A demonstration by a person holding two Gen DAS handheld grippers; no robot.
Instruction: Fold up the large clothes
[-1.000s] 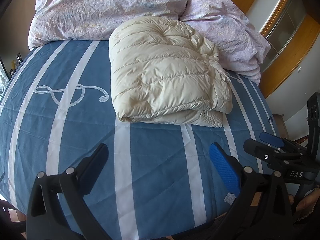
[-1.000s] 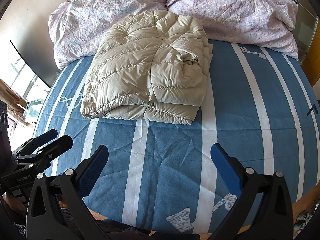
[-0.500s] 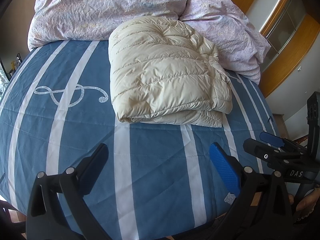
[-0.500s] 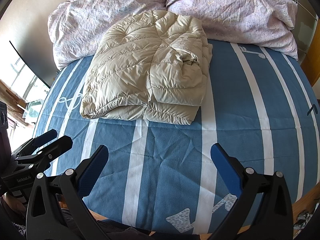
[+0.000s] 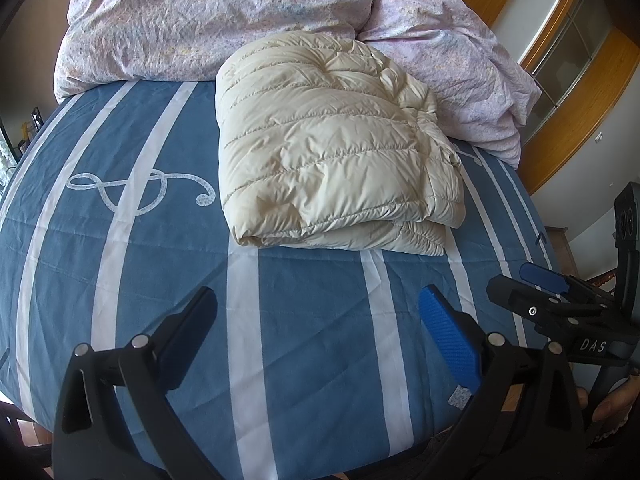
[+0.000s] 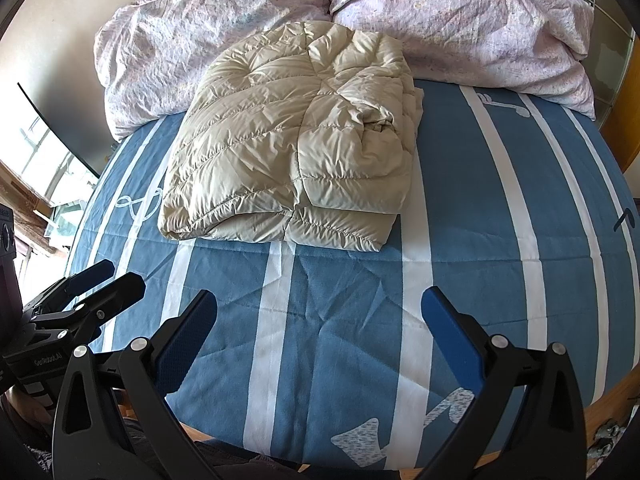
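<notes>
A cream quilted down jacket (image 5: 332, 164) lies folded into a compact rectangle on the blue striped bed cover (image 5: 312, 340); it also shows in the right wrist view (image 6: 296, 156). My left gripper (image 5: 320, 320) is open and empty, held back near the bed's front edge, well short of the jacket. My right gripper (image 6: 320, 320) is open and empty, also near the front edge. Each gripper shows at the side of the other's view: the right gripper (image 5: 536, 284) and the left gripper (image 6: 108, 280).
A crumpled pale purple duvet (image 5: 208, 12) is heaped behind the jacket against the wall (image 6: 460, 12). A wooden-framed window (image 5: 572, 64) stands to the right. The bed's wooden front edge (image 6: 612, 388) lies below my right gripper.
</notes>
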